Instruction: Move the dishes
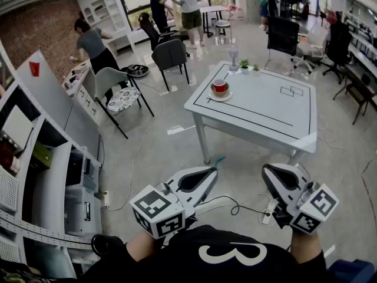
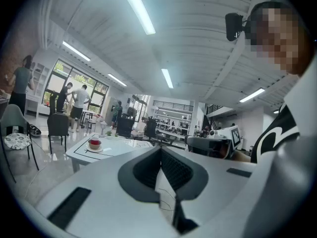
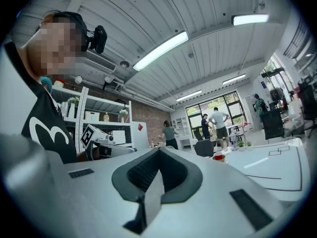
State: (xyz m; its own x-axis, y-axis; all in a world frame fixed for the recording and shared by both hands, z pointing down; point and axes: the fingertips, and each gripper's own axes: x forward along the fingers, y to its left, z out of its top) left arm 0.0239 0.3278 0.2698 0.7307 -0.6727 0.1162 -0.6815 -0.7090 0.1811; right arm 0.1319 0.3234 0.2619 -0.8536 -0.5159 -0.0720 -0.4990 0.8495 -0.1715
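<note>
A red cup [image 1: 220, 85] stands on a saucer [image 1: 221, 95] near the far left corner of a white table [image 1: 265, 108] ahead of me. Both grippers are held low and close to my body, well short of the table. The left gripper [image 1: 203, 175] is shut with nothing between its pads, and so is the right gripper [image 1: 275, 175]. The left gripper view has the left gripper [image 2: 161, 150] closed, with the cup [image 2: 94, 144] far off to the left. In the right gripper view the right gripper [image 3: 159, 151] is closed and the cup [image 3: 218, 156] is small and distant on the right.
Two small potted plants [image 1: 250, 67] and a glass [image 1: 234, 55] stand at the table's far edge. Dark chairs [image 1: 171, 55] and a patterned chair [image 1: 118, 93] stand to the left. Shelving [image 1: 41, 158] lines the left wall. A power strip [image 1: 268, 212] with cable lies on the floor. Several people stand at the back.
</note>
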